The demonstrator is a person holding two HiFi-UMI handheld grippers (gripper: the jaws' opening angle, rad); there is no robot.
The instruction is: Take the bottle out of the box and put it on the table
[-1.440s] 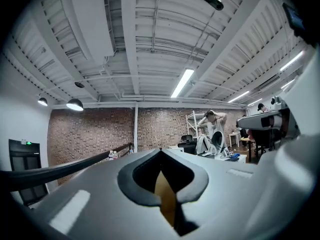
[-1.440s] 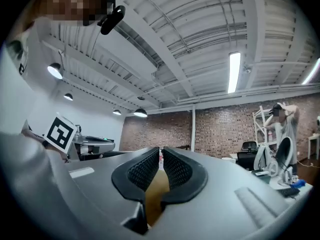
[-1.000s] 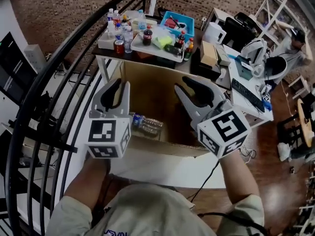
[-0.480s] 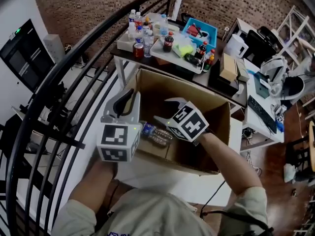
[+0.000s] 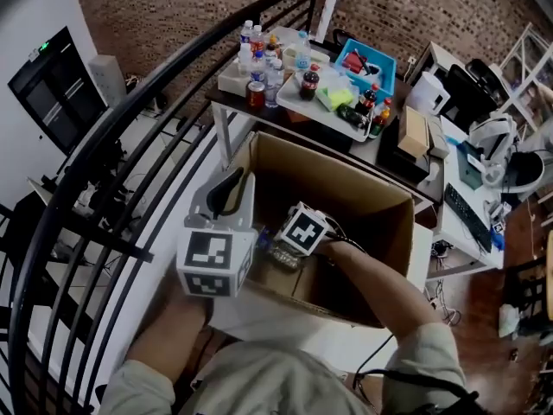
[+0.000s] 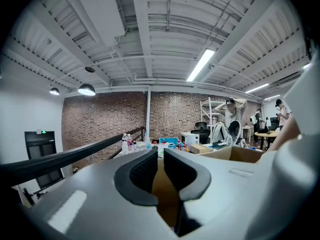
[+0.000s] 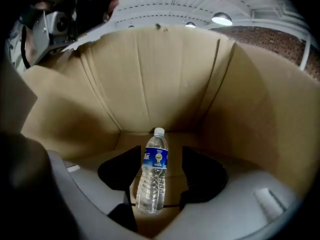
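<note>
The left gripper [image 6: 158, 159] hangs at the near-left corner of the cardboard box [image 7: 165, 79], above its rim. Its jaws are drawn together to a slit with nothing between them. It looks idle. It would do best to hold off there, or press on the rim if the box starts to slide.

Just right of it, the right gripper [image 7: 161, 156] is down inside the box, pointing steeply at the floor. Its jaws have just been opening and now stand released on either side of the bottle [image 7: 154, 176], with a clear gap at each pad.

The step in hand seems to be the grasp. To do it well, go a little lower so the pads meet the ribbed body below the label rather than the tapering shoulder. Keep the bottle centred, close squarely across its width, and squeeze gently, since thin plastic will likely buckle. Then lift straight up, clear of the tall right wall, before carrying it to the crowded table [image 5: 259, 111] beyond the far side.

The bottle lies on the box floor toward the near-left, with its cap pointing away from the gripper. It is clear, ribbed plastic with a blue label and a white cap. It may hold water, but the dim light leaves that unsure.
</note>
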